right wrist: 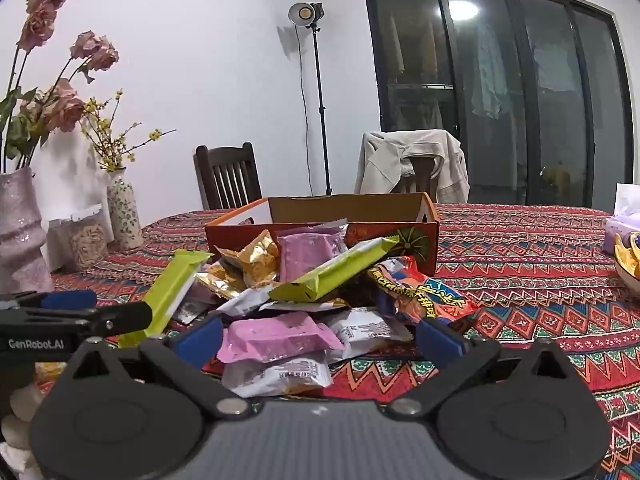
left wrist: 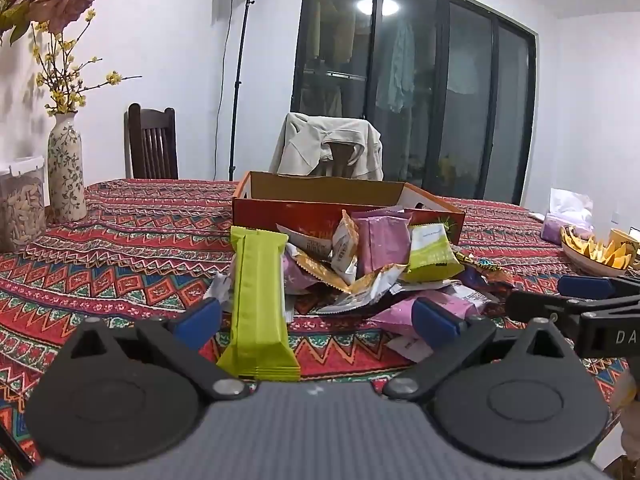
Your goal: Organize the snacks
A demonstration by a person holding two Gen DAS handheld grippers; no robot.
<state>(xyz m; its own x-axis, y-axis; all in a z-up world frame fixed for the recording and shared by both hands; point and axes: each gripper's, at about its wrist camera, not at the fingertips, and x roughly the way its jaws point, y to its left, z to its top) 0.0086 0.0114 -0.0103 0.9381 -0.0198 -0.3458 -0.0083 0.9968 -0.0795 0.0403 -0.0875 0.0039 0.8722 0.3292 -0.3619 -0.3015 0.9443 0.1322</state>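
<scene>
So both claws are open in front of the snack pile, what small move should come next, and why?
Probably ease the left claw forward and shut it on the green bar. That bar already lies between its open fingers, apart from most of the snack pile, and the orange box behind appears to hold nothing yet. The right claw faces a tangle of overlapping packets.

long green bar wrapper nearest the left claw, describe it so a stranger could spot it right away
Start at the orange cardboard box on the patterned tablecloth, then the snack pile before it. At the pile's left edge lies the long lime-green bar, pointing toward the open left claw; it is longer and narrower than the other packets.
</scene>
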